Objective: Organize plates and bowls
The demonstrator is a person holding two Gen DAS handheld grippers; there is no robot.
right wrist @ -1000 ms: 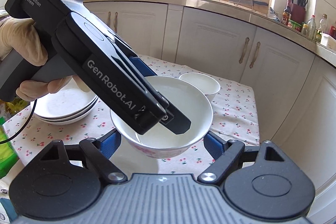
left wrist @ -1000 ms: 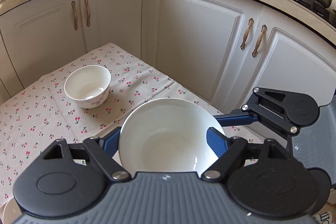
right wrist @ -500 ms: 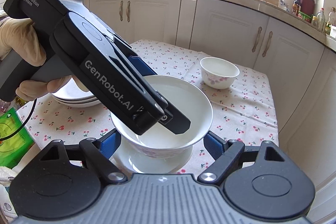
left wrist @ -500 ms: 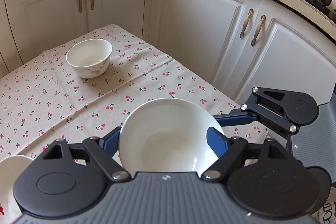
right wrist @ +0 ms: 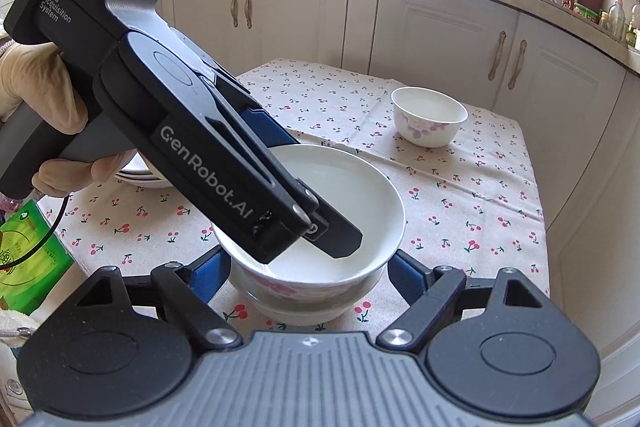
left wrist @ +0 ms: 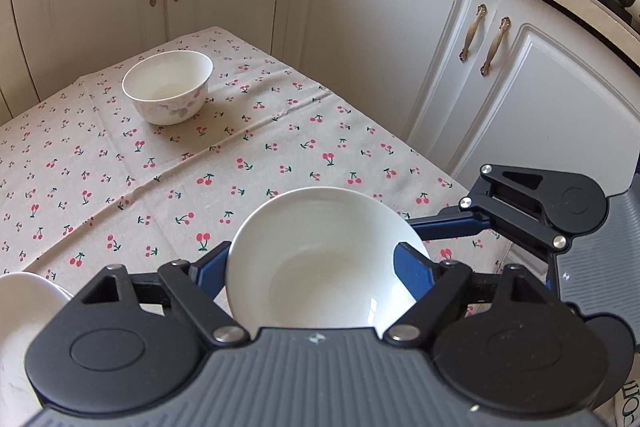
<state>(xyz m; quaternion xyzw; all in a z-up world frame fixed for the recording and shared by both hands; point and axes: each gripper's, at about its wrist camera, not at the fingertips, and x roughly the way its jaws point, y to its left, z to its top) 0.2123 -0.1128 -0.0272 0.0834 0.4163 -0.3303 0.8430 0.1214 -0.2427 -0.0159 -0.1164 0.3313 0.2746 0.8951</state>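
Observation:
My left gripper [left wrist: 316,263] is shut on the rim of a white floral bowl [left wrist: 320,259], one finger inside it. In the right wrist view that bowl [right wrist: 316,195] sits nested on a second bowl [right wrist: 296,311] on the cherry-print tablecloth, with the left gripper [right wrist: 336,239] reaching into it. My right gripper [right wrist: 308,267] is open, its blue fingers wide on either side of the nested bowls, not touching them. A smaller floral bowl [left wrist: 168,87] stands alone at the table's far side and also shows in the right wrist view [right wrist: 428,115].
A stack of white plates [right wrist: 140,177] sits at the table's left, its edge also showing in the left wrist view [left wrist: 24,307]. A green packet [right wrist: 28,259] lies at the left table edge. White cabinets [left wrist: 380,39] stand close behind the table.
The held bowl has come down over the table and now rests on the lower bowl. Both grippers have moved down with it; the far bowl looks further off.

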